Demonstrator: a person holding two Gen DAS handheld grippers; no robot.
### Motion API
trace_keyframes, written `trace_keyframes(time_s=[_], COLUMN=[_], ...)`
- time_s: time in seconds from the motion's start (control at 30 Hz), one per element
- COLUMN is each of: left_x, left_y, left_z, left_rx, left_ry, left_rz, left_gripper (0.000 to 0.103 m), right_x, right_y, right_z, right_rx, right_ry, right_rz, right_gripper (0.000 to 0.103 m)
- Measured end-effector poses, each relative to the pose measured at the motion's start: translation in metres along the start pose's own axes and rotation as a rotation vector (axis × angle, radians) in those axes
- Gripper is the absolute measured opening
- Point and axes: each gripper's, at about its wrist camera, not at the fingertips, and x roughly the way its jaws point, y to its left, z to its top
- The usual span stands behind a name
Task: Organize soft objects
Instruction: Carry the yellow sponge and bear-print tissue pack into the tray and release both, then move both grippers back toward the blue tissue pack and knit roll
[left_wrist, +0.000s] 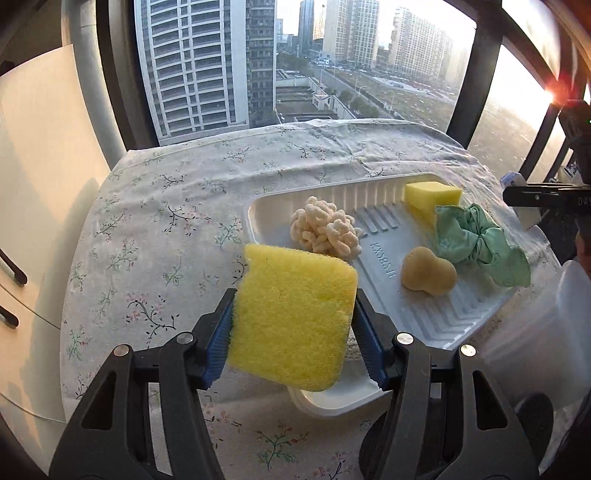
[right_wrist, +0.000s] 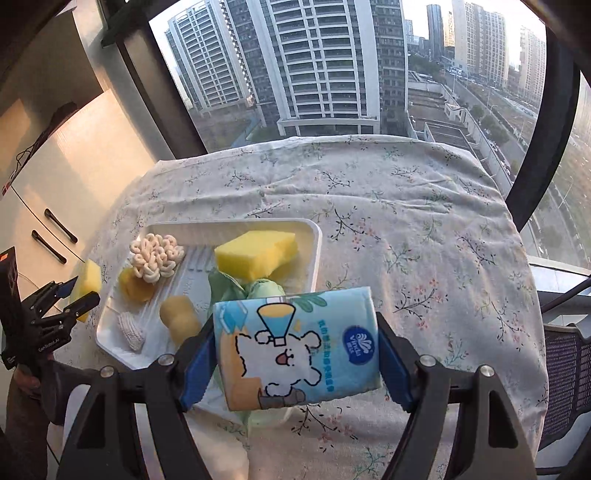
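Gripping a yellow sponge (left_wrist: 291, 321), left hand-held gripper (left_wrist: 293, 332) overhangs tray (left_wrist: 461, 325) edge.

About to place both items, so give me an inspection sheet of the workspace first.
Surface: table under floral cloth, wrinkled.
Job's things: white tray holds yellow block sponge, cream knotted piece, tan sponge, green cloth.
Clutter: nothing seen.
Grippers: left tool shut on yellow scouring sponge; right tool shut on tissue pack.
Cables: thin cable by cabinet.
Surroundings: window, cabinet, mesh chair.
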Motion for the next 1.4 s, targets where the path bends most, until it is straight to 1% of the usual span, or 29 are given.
trace_keyframes(time_s=[0.07,0.13,0.2,0.3,0.43,0.57,0.63,0.67,0.73,0.77,0.83,0.93,1.0,1.07,1.13,1.2,1.3,1.4], left_x=[0.008,0.015,0.021,0.03,0.039,0.041,0.045,0.046,0.046,0.045,0.044,0.035,0.03,0.024,0.018,0.012,-0.003,-0.016], left_y=[-0.006,-0.011,-0.012,-0.009,-0.008,-0.004,-0.002,-0.002,-0.003,-0.003,-0.002,0.003,0.006,0.011,0.014,0.016,0.021,0.028], left_z=[0.005,0.008,0.008,0.01,0.013,0.015,0.015,0.014,0.014,0.014,0.015,0.017,0.02,0.022,0.024,0.027,0.026,0.022], left_rx=[0.016,0.02,-0.005,-0.048,-0.074,-0.103,-0.115,-0.115,-0.108,-0.108,-0.126,-0.181,-0.227,-0.277,-0.31,-0.33,-0.339,-0.335], left_ry=[0.04,0.082,0.108,0.148,0.162,0.151,0.161,0.163,0.156,0.155,0.157,0.136,0.115,0.089,0.065,0.035,-0.017,-0.034], left_rz=[-0.037,-0.068,-0.099,-0.153,-0.14,-0.137,-0.135,-0.134,-0.129,-0.128,-0.157,-0.243,-0.311,-0.341,-0.339,-0.316,-0.236,-0.172], left_gripper=[0.057,0.057,0.057,0.057,0.057,0.058,0.06,0.062,0.062,0.063,0.064,0.064,0.064,0.065,0.065,0.065,0.065,0.065], right_x=[0.008,0.02,0.036,0.065,0.092,0.114,0.122,0.125,0.128,0.13,0.131,0.127,0.118,0.105,0.09,0.077,0.058,0.042], right_y=[0.016,0.034,0.054,0.074,0.097,0.111,0.116,0.119,0.123,0.125,0.126,0.123,0.12,0.114,0.105,0.094,0.071,0.042], right_z=[0.015,0.028,0.036,0.043,0.043,0.039,0.036,0.035,0.033,0.032,0.033,0.036,0.04,0.043,0.047,0.05,0.05,0.043], right_rx=[-0.049,-0.127,-0.224,-0.306,-0.416,-0.47,-0.486,-0.493,-0.506,-0.504,-0.495,-0.463,-0.427,-0.388,-0.349,-0.308,-0.224,-0.144], right_ry=[0.018,0.05,0.08,0.169,0.238,0.302,0.317,0.323,0.329,0.333,0.343,0.358,0.346,0.32,0.285,0.253,0.211,0.183], right_rz=[0.031,0.068,0.109,0.12,0.108,0.065,0.042,0.041,0.036,0.029,0.017,0.025,0.046,0.078,0.099,0.102,0.101,0.082], right_gripper=[0.078,0.078,0.078,0.078,0.077,0.077,0.077,0.077,0.077,0.077,0.078,0.079,0.079,0.08,0.081,0.081,0.081,0.081])
